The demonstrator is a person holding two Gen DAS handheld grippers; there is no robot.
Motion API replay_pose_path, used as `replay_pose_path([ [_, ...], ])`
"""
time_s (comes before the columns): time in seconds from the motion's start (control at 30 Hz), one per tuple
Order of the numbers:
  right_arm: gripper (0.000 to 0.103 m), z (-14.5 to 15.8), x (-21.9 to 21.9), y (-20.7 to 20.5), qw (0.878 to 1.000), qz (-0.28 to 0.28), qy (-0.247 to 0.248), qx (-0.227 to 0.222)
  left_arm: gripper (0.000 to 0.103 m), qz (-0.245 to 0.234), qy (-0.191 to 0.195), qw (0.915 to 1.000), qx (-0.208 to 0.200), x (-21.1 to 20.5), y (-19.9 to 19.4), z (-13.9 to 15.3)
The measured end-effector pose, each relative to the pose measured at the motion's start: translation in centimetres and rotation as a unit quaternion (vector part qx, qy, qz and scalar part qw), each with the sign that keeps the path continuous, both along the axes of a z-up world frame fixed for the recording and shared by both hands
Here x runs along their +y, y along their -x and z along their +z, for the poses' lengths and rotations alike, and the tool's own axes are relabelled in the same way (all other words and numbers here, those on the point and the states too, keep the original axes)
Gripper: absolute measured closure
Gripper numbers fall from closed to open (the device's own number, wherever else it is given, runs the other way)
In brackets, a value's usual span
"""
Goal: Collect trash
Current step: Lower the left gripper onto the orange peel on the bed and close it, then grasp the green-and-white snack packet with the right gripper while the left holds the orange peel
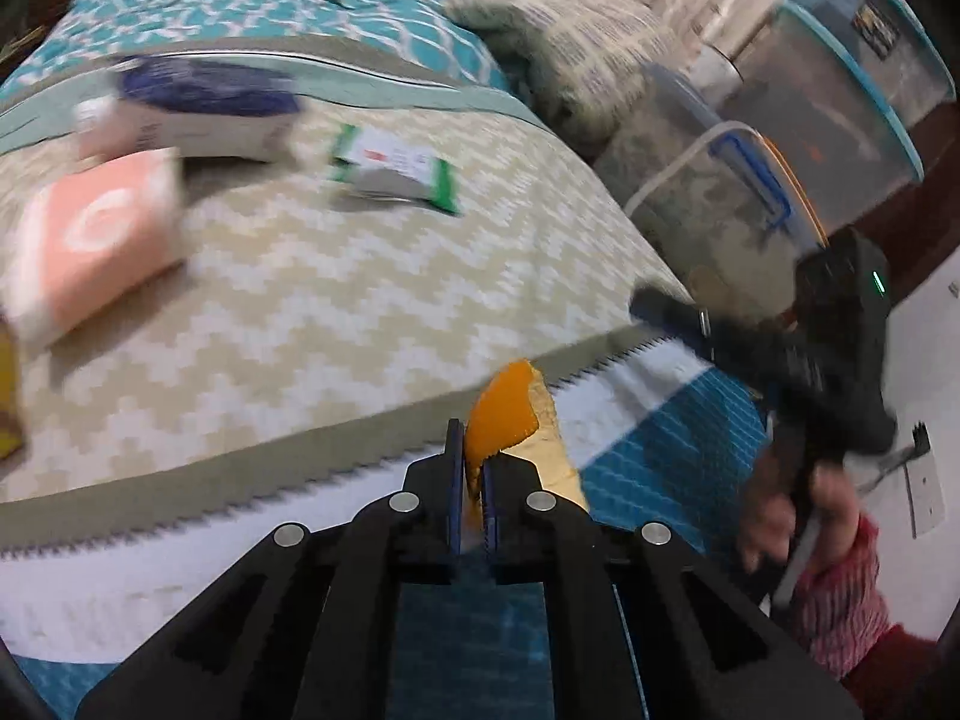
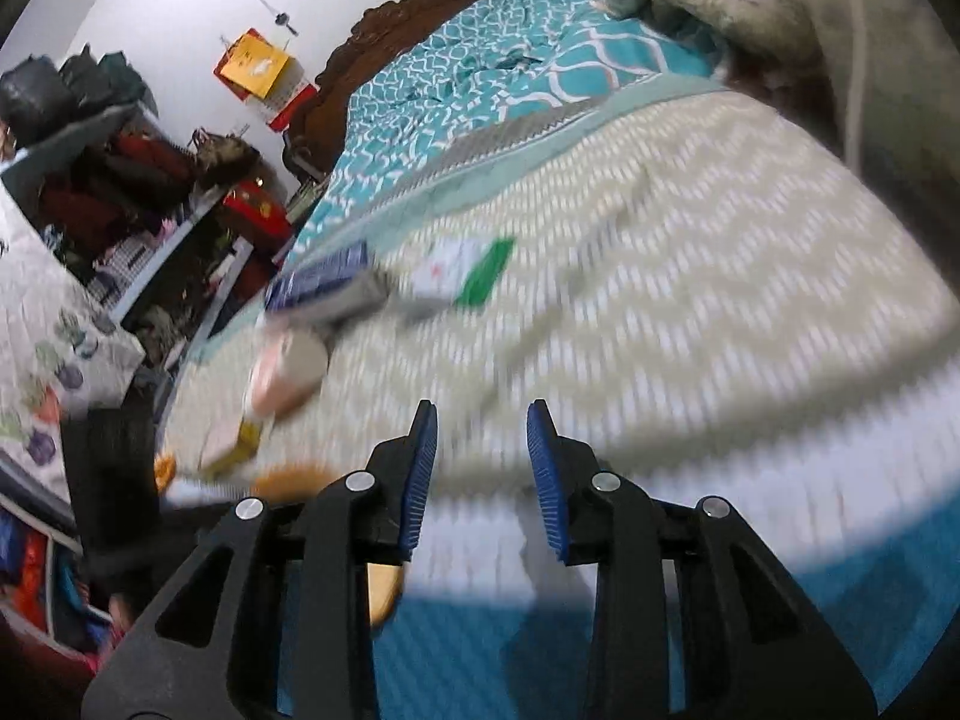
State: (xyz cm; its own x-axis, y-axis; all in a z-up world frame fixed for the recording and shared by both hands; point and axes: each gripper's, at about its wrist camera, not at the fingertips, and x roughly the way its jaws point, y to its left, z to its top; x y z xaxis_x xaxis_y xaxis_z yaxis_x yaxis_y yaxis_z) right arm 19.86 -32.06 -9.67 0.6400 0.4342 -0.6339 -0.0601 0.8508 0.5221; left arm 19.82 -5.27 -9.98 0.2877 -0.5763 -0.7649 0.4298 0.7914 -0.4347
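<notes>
My left gripper is shut on a piece of orange peel at the near edge of the bed, the peel sticking up between the blue pads. Farther on the zigzag bedspread lie a pink box, a blue and white carton and a green and white wrapper. My right gripper hangs open over the bedspread with nothing between its pads. The right wrist view is blurred; the wrapper, the carton and the pink box lie ahead to the left.
Clear storage tubs with blue lids stand beside the bed on the right. A folded blanket lies at the far end. A hand in a red sleeve holds the other gripper. Cluttered shelves stand left of the bed.
</notes>
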Motion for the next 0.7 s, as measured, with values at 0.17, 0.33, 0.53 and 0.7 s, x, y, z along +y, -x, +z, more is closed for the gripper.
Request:
replay_pose_path([
  [0.17, 0.035, 1.2, 3.1, -8.4, 0.995, 0.025, 0.095, -0.021, 0.097, 0.045, 0.014, 0.9988, 0.016, 3.8, -1.3, -1.2],
  [0.33, 0.035, 0.7, 6.1, -16.9, 0.987, 0.053, 0.151, 0.002, 0.097, 0.062, 0.040, 0.9970, 0.023, 5.3, -1.8, -1.3],
  [0.53, 0.044, -1.9, 8.3, -18.8, 0.981, 0.105, 0.159, 0.047, 0.097, 0.088, 0.049, 0.9946, 0.023, 6.4, -1.9, -1.2],
  [0.7, 0.052, -2.0, 8.9, -13.8, 0.980, 0.168, 0.087, 0.053, 0.097, 0.120, 0.071, 0.9895, 0.038, 7.7, -2.5, -1.5],
])
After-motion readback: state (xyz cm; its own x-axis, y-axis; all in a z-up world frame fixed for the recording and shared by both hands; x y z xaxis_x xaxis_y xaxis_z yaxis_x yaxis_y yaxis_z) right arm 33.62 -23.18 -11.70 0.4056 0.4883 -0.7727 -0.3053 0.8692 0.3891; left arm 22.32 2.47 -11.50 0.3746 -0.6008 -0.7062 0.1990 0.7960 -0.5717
